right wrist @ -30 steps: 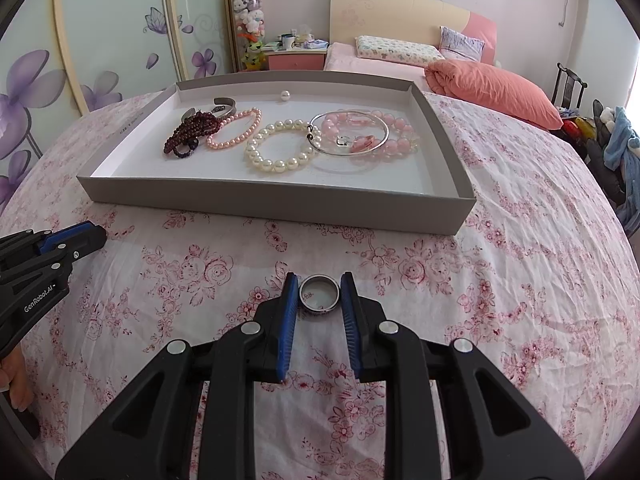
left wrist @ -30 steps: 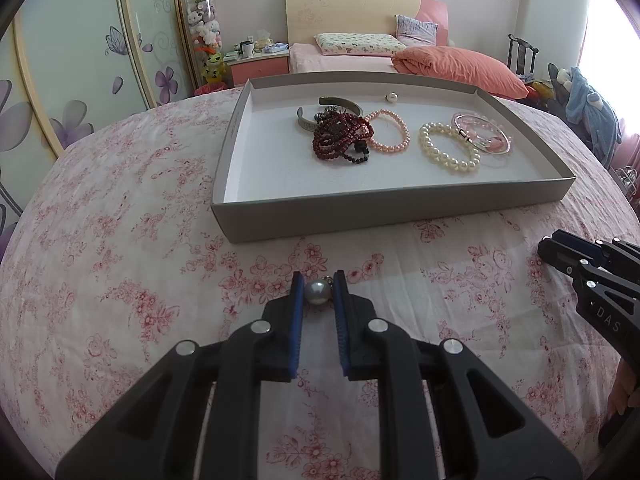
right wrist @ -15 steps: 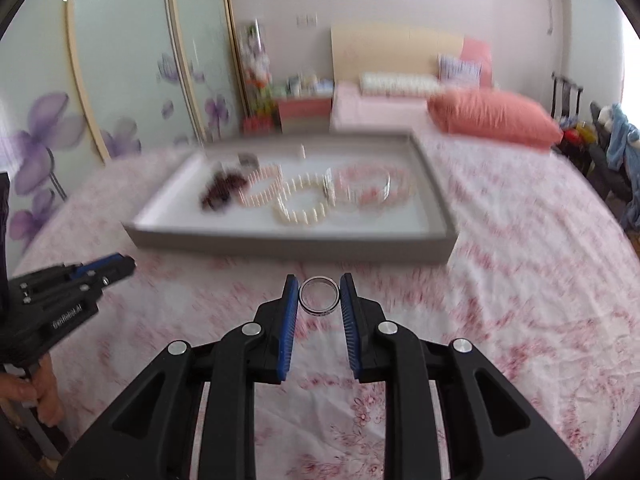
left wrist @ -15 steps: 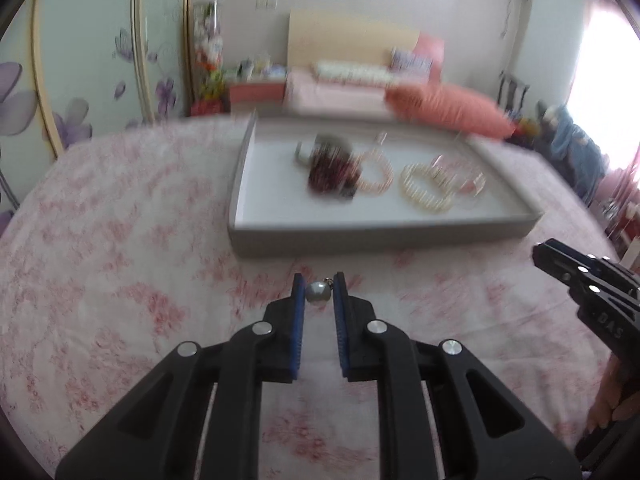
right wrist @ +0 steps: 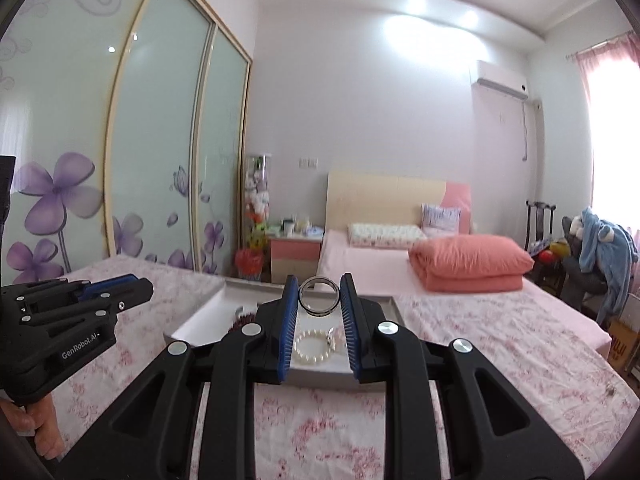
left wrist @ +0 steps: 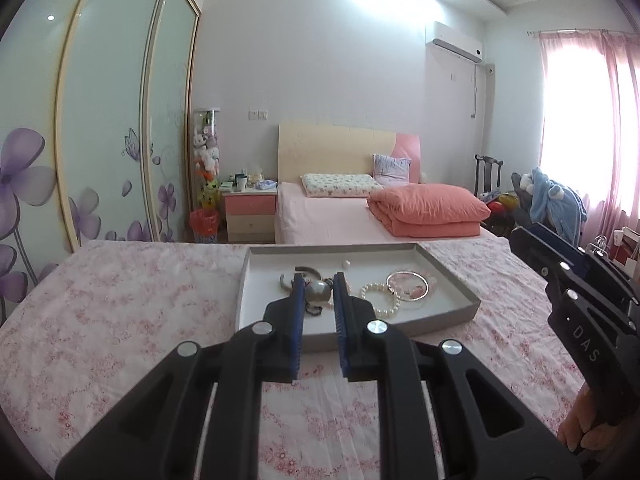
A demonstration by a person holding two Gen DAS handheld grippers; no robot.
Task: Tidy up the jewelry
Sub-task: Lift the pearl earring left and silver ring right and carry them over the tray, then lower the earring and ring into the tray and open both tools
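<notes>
My left gripper (left wrist: 318, 294) is shut on a grey pearl bead (left wrist: 318, 293), raised in front of the grey tray (left wrist: 452, 318). In the tray lie a white pearl bracelet (left wrist: 380, 298), a pink bangle (left wrist: 408, 285), a dark red bead string partly hidden by my fingers, and a small loose pearl (left wrist: 346, 264). My right gripper (right wrist: 319, 296) is shut on a silver ring (right wrist: 319, 296), held upright above the near edge of the tray (right wrist: 188, 326). A white pearl bracelet (right wrist: 314, 346) shows between its fingers. Each gripper appears at the side of the other's view.
The tray lies on a pink floral bedspread (left wrist: 120, 312). Beyond it stand a second bed with an orange quilt (left wrist: 428, 210), a bedside cabinet (left wrist: 250, 216) and flower-printed wardrobe doors (left wrist: 100, 140). A small metal item (right wrist: 611, 391) lies on the bedspread at right.
Both grippers have risen and tipped up toward level, carrying the bead and the ring. The tray now looks lower and flatter, and the room beyond fills both views.
</notes>
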